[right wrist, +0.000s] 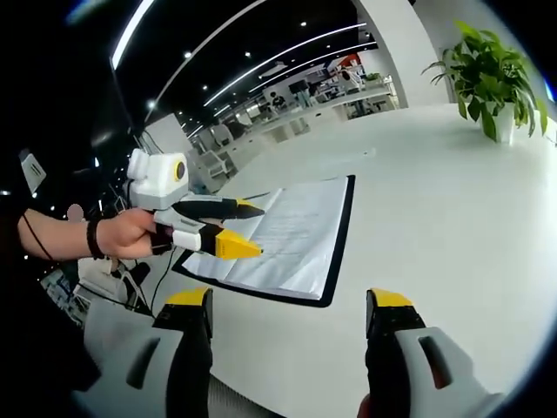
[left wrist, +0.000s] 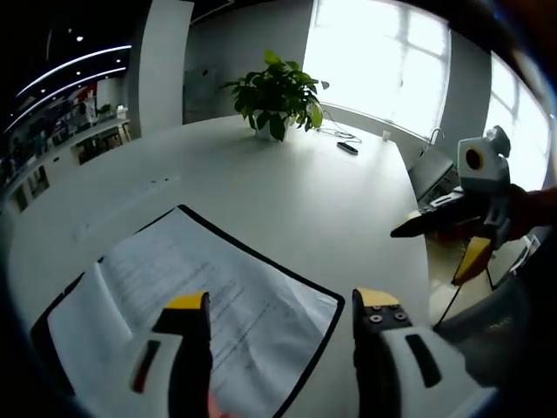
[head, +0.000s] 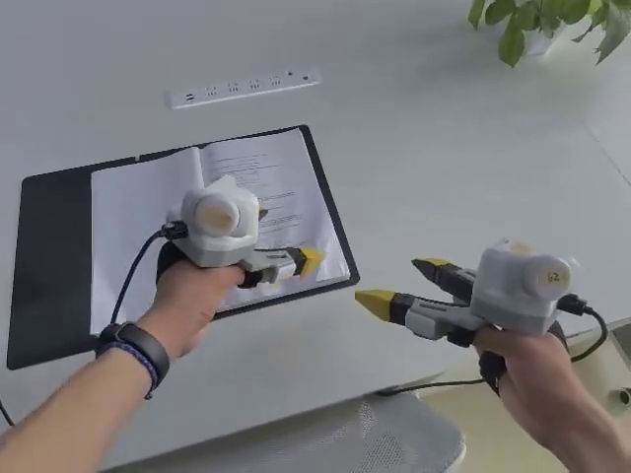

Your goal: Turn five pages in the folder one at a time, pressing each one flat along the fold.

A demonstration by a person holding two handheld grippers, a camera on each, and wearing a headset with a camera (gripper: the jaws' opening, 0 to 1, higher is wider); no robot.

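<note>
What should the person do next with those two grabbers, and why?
Probably lower the left gripper to the outer edge of the right page and pinch it. The folder lies open, that gripper hovers open above that edge, and the right gripper is open off to the side.

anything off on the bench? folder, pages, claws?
Nothing stands out. The folder lies open and flat on the table, its pages uncreased, only bowing slightly at the fold. The left claw hovers over the right page, the right claw off to the folder's side; both are open and empty.
</note>
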